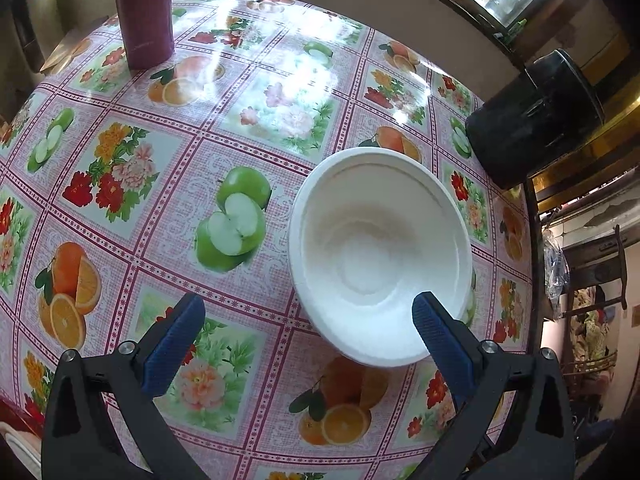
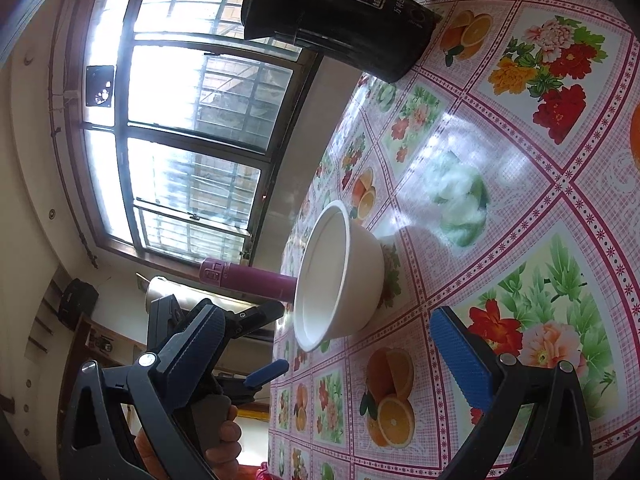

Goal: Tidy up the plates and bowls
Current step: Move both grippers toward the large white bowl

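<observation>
White bowl (image 1: 380,256) upright on worktop (image 1: 160,168), on a glossy cloth printed with fruit and flower squares, toward the right side in left wrist view, beside a green apple print. Empty inside, rim whole.

Left claw (image 1: 308,320) spread wide, gripping nothing. Blue pads (image 1: 176,336) well apart; right-hand pad overlapping the bowl's near rim in the picture, actual contact impossible to tell. Left-hand pad over bare cloth.

Right claw (image 2: 336,344) likewise spread wide and holding nothing, camera rolled so the worktop (image 2: 520,200) stands on edge. Bowl (image 2: 344,272) seen from the side between and beyond the fingers, apart from both. Left claw (image 2: 244,340) also visible here, low on the left near the bowl's rim, with a hand (image 2: 224,436) on its grey grip.

Purple flask (image 1: 142,12) standing at the far left of the cloth, well apart from the bowl; in right wrist view flask (image 2: 248,280) partly hidden behind the bowl. Black appliance (image 1: 532,116) at the worktop's far right edge, also apart from the bowl. Barred window (image 2: 192,128) behind the worktop, bright with daylight, glare spread across the cloth.
</observation>
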Tool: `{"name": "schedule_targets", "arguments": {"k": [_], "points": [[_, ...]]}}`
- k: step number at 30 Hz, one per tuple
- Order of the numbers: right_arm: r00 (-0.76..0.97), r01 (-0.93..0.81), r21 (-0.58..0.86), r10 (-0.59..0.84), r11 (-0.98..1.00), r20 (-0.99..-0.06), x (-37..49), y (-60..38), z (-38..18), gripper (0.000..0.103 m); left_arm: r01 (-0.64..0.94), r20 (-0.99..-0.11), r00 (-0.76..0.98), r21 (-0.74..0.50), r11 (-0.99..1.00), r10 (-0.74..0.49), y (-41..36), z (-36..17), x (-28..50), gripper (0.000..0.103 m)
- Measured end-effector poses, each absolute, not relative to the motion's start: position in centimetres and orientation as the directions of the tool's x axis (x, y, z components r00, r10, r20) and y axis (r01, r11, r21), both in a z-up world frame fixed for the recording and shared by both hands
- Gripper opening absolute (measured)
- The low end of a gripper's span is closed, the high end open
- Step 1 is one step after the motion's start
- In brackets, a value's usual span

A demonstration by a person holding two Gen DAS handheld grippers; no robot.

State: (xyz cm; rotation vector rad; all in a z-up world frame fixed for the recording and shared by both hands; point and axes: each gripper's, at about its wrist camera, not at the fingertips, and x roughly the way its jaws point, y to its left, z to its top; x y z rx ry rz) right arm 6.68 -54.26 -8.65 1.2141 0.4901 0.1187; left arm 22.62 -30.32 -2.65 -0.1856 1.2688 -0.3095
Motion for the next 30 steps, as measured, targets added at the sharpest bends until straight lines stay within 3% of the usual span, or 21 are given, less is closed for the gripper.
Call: {"name": "schedule_targets", "arguments": {"k": [19, 30], "points": [[0.881, 0.206, 0.894, 0.323, 0.399, -0.347, 7.2, -54.4, -8.6, 0.103, 0.219, -0.909, 0.246, -0.286, 0.933, -0.337, -28.8, -1.6, 22.8, 0.103], [0.873, 0.231, 0.879, 0.310, 0.417, -0.377, 6.7, -54.3, -9.0, 0.103, 0.371, -0.871, 0.447, -0.028, 0.928, -0.204, -27.9, 0.9, 20.5, 0.103]]}}
